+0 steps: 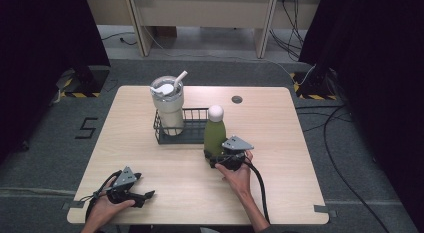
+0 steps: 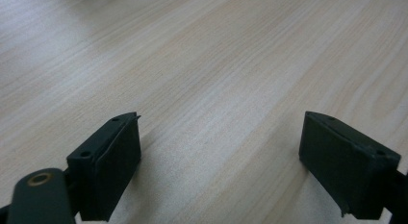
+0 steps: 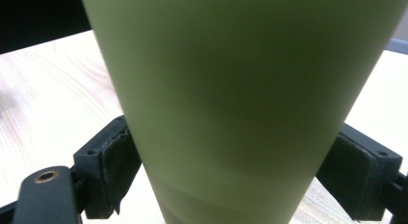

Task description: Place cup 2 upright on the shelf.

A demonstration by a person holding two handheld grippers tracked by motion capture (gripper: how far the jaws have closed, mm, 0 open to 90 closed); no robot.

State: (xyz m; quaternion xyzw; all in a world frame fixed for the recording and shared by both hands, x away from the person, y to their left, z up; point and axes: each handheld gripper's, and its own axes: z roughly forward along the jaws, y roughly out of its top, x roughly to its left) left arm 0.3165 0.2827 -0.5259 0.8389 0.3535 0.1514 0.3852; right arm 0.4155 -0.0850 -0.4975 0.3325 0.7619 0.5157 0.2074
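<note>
At centre: right gripper [image 1: 216, 158] clamps bottle [image 1: 215, 135] low, beside basket [image 1: 192, 138].
Lower left: left gripper [image 1: 145, 197] idle, jaws apart.

Apparently "5" on floor [image 1: 87, 127]

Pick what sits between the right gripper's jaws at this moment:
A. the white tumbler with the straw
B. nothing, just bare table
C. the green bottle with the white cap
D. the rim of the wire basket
C. In the right gripper view the green bottle stands between the two black jaws, both pads against its sides, and the high view shows the right gripper at the base of that bottle, in front of the basket.
</note>
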